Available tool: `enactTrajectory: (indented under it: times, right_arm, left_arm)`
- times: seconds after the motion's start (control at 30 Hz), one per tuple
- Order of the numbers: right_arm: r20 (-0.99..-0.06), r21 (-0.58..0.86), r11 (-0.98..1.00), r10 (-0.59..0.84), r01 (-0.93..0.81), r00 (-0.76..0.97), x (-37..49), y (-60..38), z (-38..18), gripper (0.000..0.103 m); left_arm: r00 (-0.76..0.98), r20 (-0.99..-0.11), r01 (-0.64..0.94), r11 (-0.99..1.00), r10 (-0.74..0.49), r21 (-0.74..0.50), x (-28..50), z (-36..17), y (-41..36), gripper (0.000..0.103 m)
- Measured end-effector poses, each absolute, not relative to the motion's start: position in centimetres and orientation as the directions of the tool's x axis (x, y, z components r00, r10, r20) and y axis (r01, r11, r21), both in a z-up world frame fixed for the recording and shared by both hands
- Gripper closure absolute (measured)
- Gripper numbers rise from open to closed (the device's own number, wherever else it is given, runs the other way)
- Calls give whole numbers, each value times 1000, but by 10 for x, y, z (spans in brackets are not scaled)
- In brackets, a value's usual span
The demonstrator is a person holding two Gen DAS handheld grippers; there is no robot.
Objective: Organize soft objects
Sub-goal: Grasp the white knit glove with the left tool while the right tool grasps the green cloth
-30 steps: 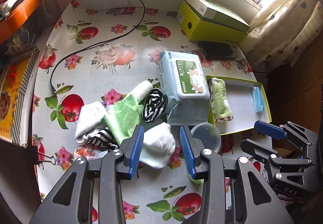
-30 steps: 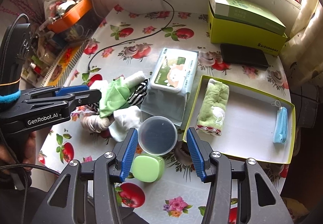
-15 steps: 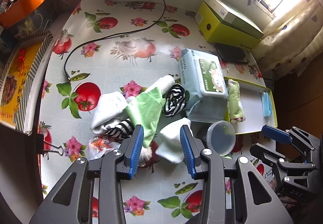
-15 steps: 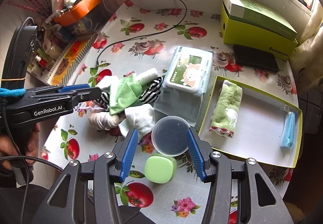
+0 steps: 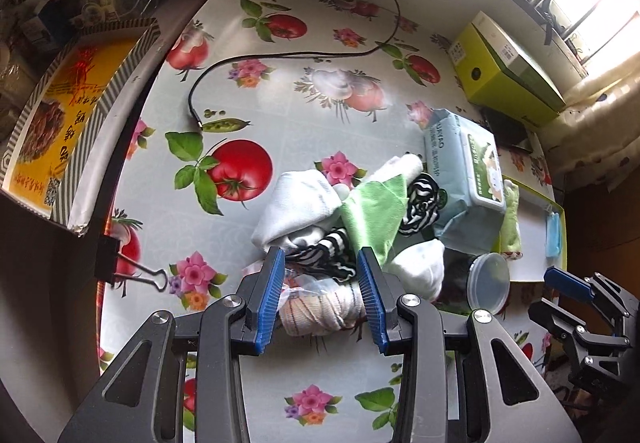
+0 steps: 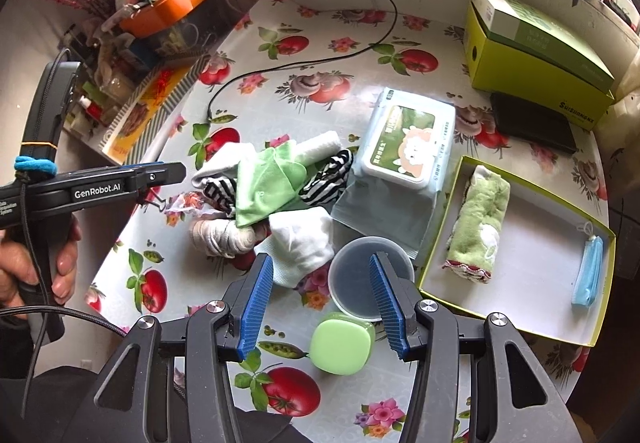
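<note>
Since the earlier frame the left tool (image 5: 321, 297) has slid from over the white cloth (image 5: 420, 269) to the striped roll (image 5: 320, 311), at the pile's 6 o'clock edge. Jaws wide apart, roll between them w/ no pad pressing; nothing held. Right tool (image 6: 320, 309) drifted a little, half open, empty, hanging over the tub (image 6: 370, 277) and green case (image 6: 342, 343). Step in hand, prob.: pick-up approach on the roll. Next: drop lower, centre, close on it, then carry to the box (image 6: 520, 327) at 3 o'clock, beside the towel (image 6: 478, 221); tabletop (image 5: 320, 123) pile is tangled, so neighbours may drag.
</note>
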State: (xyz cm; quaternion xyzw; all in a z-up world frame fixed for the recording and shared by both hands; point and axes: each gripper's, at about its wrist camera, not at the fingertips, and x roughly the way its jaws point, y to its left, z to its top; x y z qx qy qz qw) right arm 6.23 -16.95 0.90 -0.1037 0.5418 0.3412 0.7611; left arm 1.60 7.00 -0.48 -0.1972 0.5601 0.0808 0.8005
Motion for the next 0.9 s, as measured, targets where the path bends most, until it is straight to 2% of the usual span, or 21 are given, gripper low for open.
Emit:
enactTrajectory:
  times: [0.6, 0.9]
  right_arm:
    - [-906, 226, 704, 405, -673, 120, 71, -123, -8, 53]
    - [-914, 263, 683, 402, -681, 50, 87, -76, -37, 53]
  left_arm:
    - [343, -928, -409, 867, -142, -284, 16, -35, 107, 64]
    - [352, -923, -436, 846, -153, -307, 15, -45, 121, 64]
